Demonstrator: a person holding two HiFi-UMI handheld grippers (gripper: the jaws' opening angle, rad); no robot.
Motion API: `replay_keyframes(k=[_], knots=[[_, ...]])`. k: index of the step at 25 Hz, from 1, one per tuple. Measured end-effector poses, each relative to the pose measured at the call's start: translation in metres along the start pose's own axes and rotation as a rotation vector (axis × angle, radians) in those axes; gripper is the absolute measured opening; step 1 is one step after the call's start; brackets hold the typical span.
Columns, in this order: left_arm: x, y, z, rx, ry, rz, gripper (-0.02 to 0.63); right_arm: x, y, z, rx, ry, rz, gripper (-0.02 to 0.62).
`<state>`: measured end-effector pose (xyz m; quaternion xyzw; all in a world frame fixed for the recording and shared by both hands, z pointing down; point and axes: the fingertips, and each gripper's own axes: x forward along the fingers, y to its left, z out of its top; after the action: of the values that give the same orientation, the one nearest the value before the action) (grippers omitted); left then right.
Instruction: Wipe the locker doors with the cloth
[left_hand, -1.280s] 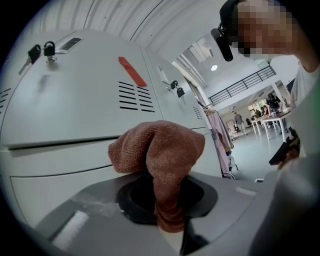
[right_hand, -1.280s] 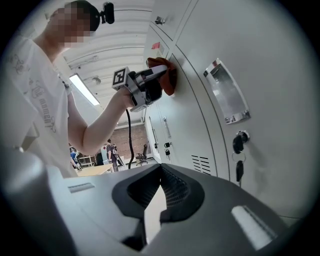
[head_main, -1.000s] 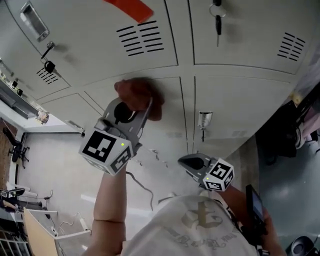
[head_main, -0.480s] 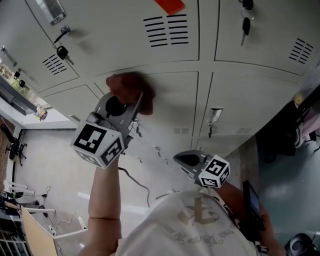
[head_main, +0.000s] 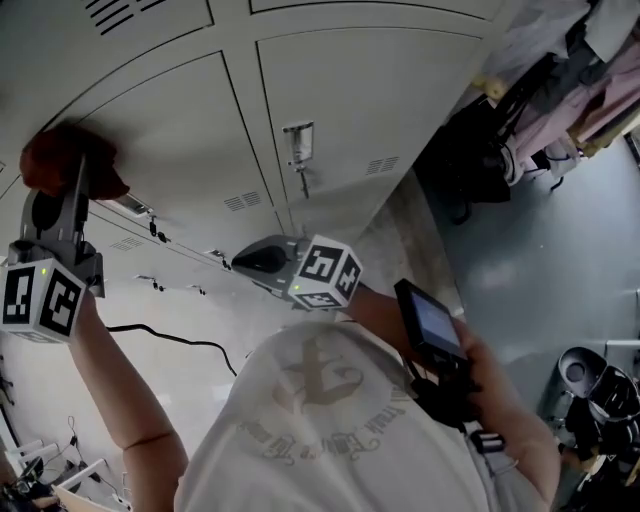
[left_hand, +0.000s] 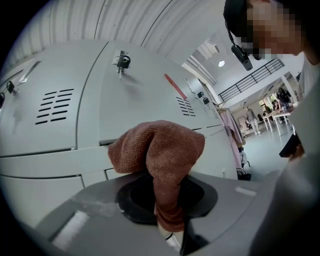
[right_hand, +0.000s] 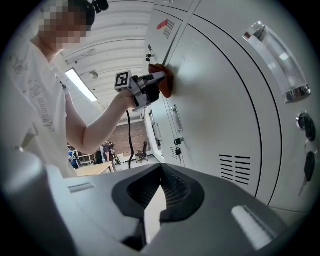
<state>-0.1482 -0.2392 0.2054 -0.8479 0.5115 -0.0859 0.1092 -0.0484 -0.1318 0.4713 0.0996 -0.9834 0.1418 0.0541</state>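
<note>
Against locker door (head_main: 175, 125), left tongs (left_hand: 169, 231) pinch nubbly cloth (left_hand: 160, 150).

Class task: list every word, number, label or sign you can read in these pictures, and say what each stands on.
No text can be read.
Shirt print: curved lettering, too blurred to read.
Red strip on a locker door: no legible print.
Marker cubes: square patterns, not words.
</note>
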Motion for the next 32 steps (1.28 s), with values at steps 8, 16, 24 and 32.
replay_keyframes(k=[8,16,24,32], knots=[[-0.024,0.037,-0.026,-0.01,0.05,0.106,0.08,0.009,0.012,-0.005,0.006,0.004,0.003,0.008],[-0.026,0.024,-0.059,-0.043,0.023,0.119,0.08,0.014,0.022,-0.01,0.011,0.019,-0.001,0.008],[-0.023,0.003,-0.092,-0.096,-0.014,0.09,0.081,0.013,0.027,-0.018,0.037,0.026,-0.028,0.008],[-0.054,-0.019,-0.149,-0.117,0.017,0.078,0.083,0.021,0.017,-0.004,-0.029,-0.034,-0.071,0.008]])
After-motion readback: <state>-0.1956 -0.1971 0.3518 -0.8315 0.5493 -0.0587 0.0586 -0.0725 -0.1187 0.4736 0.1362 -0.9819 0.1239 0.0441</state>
